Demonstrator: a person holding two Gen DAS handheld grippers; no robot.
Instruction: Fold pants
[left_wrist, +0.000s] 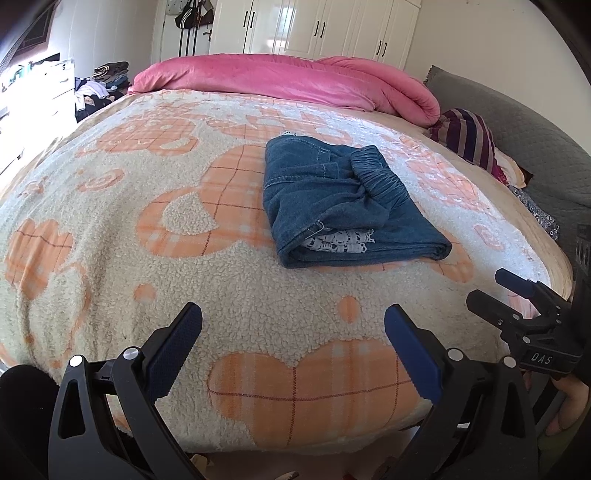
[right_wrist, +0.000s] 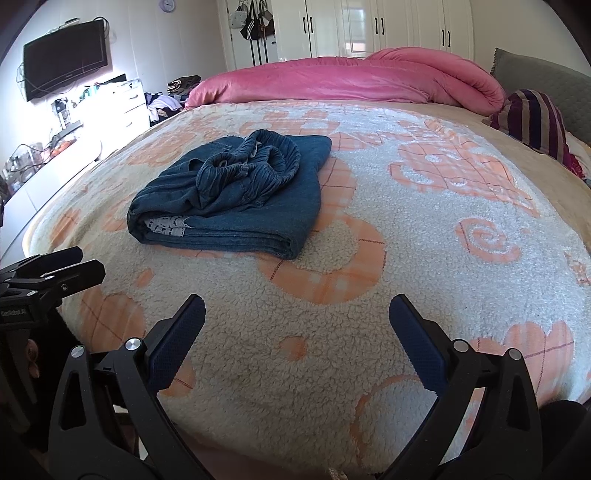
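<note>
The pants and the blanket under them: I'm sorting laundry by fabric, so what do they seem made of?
The pants look like blue denim: matte twill surface, pale stitched seams, gathered elastic waistband, white lace trim at the fold. The blanket looks like cream sherpa-style fleece, nubby and curly, probably synthetic, with flatter orange plaid patches.

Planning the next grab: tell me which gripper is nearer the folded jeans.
Right, barely: jeans lie ahead-left of the right gripper, ahead-right of the left gripper; both open, apart.

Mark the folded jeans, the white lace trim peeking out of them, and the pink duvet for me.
folded jeans (left_wrist: 295, 184): left wrist view, on the flat top layer of denim.
white lace trim (right_wrist: 166, 226): right wrist view, on the lace showing between the folded layers.
pink duvet (right_wrist: 332, 81): right wrist view, on its rolled front face.
</note>
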